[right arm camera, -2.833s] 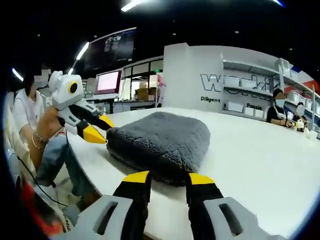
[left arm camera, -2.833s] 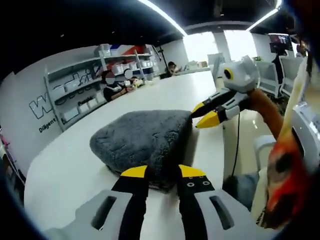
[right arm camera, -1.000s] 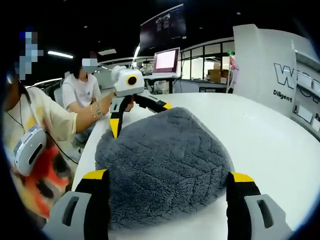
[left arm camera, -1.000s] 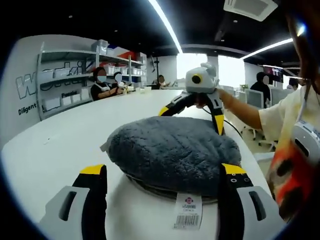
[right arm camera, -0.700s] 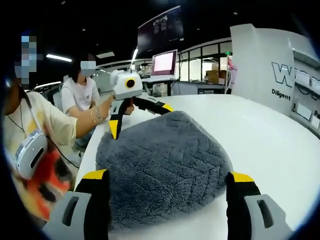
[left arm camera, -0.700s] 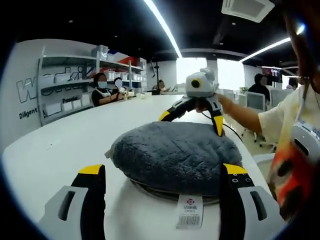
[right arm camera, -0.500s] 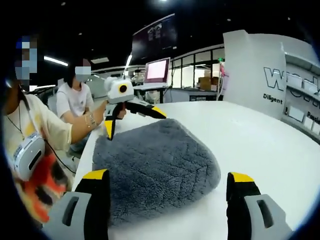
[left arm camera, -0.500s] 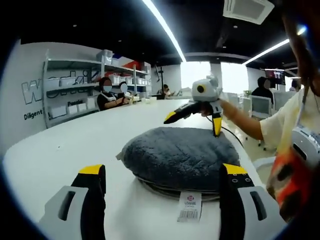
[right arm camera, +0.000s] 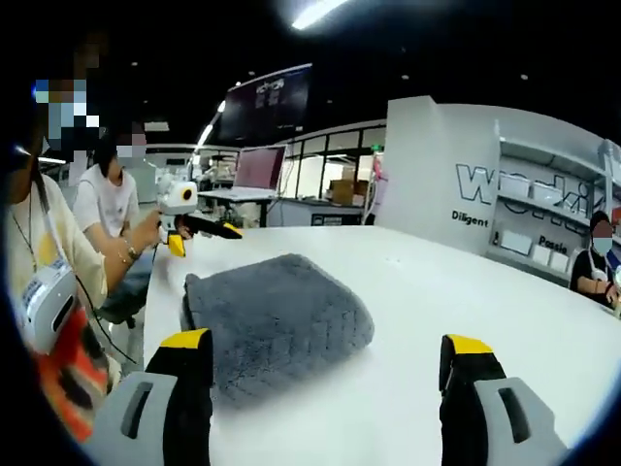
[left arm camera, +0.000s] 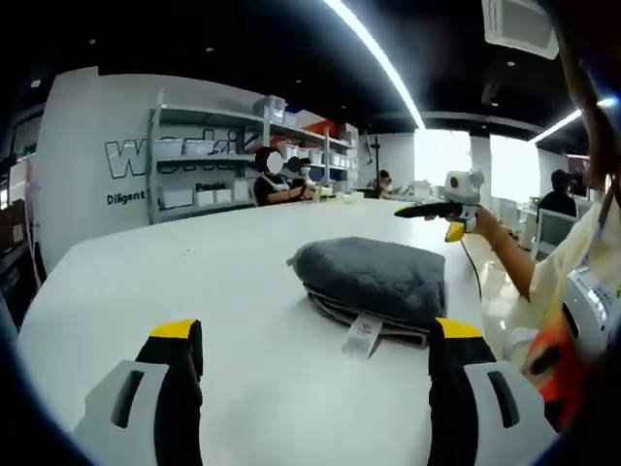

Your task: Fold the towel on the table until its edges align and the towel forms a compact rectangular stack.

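The folded grey towel (left arm camera: 371,280) lies in a compact stack on the white bench (left arm camera: 194,291), its white barcode tag (left arm camera: 362,336) hanging off the near edge in the left gripper view. Both the left claw (left arm camera: 309,340) and the right claw (right arm camera: 330,349) stand spread wide and released, clear of the towel. On the wall (right arm camera: 441,175) behind, lettering starts "Diligent" (right arm camera: 473,216) under large letters cut off by shelves.
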The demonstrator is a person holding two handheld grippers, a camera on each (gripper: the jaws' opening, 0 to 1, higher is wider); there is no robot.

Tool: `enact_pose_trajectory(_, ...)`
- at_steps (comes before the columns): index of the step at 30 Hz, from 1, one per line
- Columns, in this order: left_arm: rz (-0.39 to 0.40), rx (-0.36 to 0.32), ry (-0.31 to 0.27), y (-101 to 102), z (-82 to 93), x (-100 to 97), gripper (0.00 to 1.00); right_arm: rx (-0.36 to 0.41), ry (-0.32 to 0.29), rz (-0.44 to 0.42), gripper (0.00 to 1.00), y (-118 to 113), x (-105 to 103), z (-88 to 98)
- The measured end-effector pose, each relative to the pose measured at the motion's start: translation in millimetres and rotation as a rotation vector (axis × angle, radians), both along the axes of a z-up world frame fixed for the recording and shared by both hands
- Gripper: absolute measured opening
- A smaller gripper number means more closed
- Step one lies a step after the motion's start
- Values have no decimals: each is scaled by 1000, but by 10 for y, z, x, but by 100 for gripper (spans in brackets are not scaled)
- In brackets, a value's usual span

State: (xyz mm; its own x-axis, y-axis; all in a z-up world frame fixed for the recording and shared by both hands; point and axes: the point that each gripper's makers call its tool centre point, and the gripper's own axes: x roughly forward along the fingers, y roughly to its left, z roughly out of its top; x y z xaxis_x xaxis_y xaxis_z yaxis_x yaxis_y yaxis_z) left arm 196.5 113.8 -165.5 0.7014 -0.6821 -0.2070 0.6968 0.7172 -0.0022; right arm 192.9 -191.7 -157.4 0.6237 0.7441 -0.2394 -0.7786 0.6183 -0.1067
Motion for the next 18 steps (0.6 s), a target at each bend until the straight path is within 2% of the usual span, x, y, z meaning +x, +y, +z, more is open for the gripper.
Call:
enact_pose_trajectory(5,40,-29,-9,164,20,-144,95,-74,19,-77,99,-138,-140,-255)
enact_pose_trajectory(8,51,-20,-4,223,-18,-234,95,-90,24,-100,99,-196,-205,-335)
enact_pose_trajectory(13,53,-8,15,270,-97,-326,95,-98,30,-125,99,-263,-234,-366)
enact_pose_trajectory(18,64,-8,26,314,-126,-338,95,-70,17,-126,99,-262,-244,-278)
